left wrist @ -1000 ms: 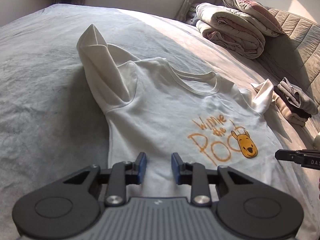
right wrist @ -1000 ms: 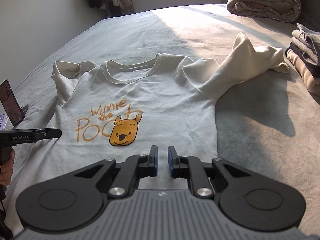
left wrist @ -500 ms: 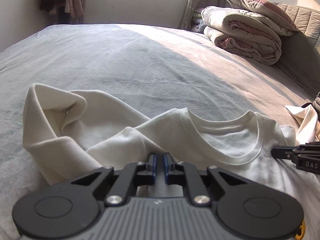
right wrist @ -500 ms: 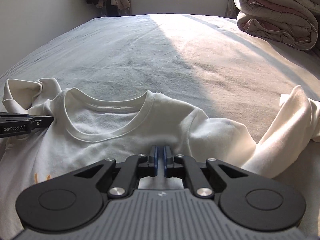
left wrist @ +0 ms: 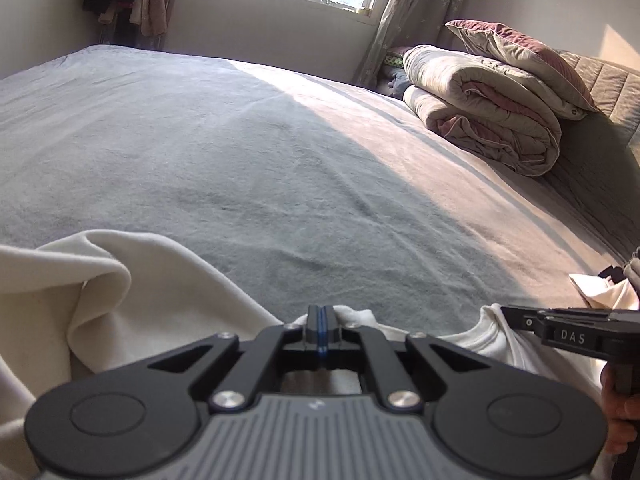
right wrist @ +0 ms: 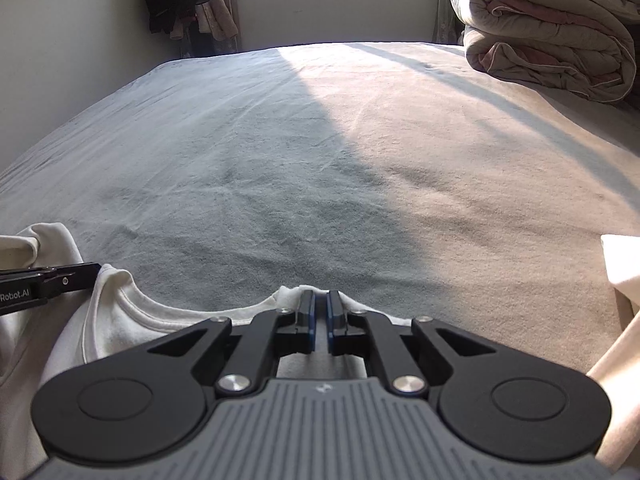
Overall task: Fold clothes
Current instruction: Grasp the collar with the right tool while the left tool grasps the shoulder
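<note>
Most of the white T-shirt (left wrist: 132, 312) lies hidden under both tools on the grey bedsheet (left wrist: 256, 168). The left gripper (left wrist: 320, 322) has its pads pressed together on a bunched shoulder edge. The right gripper (right wrist: 320, 312) shows a narrow slit between its pads, cloth puckered at the tips; whether it truly pinches, I cannot tell. Only the left view catches a hand (left wrist: 618, 412); a rolled duvet (right wrist: 552, 32) lies ahead to the right.
</note>
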Demonstrator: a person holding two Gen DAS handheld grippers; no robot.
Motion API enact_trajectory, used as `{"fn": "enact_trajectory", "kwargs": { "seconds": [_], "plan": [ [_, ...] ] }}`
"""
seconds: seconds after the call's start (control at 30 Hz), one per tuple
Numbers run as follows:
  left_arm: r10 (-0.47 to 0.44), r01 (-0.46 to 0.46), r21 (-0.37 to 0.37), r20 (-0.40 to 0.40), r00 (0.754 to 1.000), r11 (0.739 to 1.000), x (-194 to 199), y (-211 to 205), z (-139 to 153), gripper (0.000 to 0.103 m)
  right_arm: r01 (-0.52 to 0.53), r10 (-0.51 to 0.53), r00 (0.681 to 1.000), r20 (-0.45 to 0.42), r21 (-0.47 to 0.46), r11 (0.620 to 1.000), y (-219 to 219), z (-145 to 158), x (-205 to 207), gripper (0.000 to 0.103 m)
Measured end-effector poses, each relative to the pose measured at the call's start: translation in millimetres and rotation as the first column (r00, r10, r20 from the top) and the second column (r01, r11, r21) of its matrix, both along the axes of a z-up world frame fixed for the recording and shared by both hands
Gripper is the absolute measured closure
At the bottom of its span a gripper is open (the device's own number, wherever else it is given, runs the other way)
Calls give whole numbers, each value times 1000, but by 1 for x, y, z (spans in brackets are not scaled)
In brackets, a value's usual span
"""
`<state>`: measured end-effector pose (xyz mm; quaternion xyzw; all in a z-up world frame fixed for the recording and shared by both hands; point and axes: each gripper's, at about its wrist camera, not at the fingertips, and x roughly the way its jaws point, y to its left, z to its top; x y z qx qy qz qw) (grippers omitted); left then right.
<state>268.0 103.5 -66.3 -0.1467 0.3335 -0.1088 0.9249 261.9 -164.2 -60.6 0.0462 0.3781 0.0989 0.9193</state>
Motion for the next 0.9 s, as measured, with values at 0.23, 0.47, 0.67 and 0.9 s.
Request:
{"fn": "enact_trajectory", "kwargs": {
  "seconds": [0.23,0.47,0.67,0.9],
  "plan": [
    [80,-79,-71,18,997,994,-13,52,47,55,32,-30,999,-34,54,998,11,9,5,49],
    [135,-134,173,6,991,976,-2,74,71,46,-87,92,996,-20,171,981,76,14,4,49],
    [96,-59,306,-105,990,950,17,80,46,45,-179,177,984,28,233,956,112,6,-1,49],
    [18,1,100,-194,981,995,47,114,29,45,-271,256,962,96,206,940,102,-5,-6,46]
  ]
}}
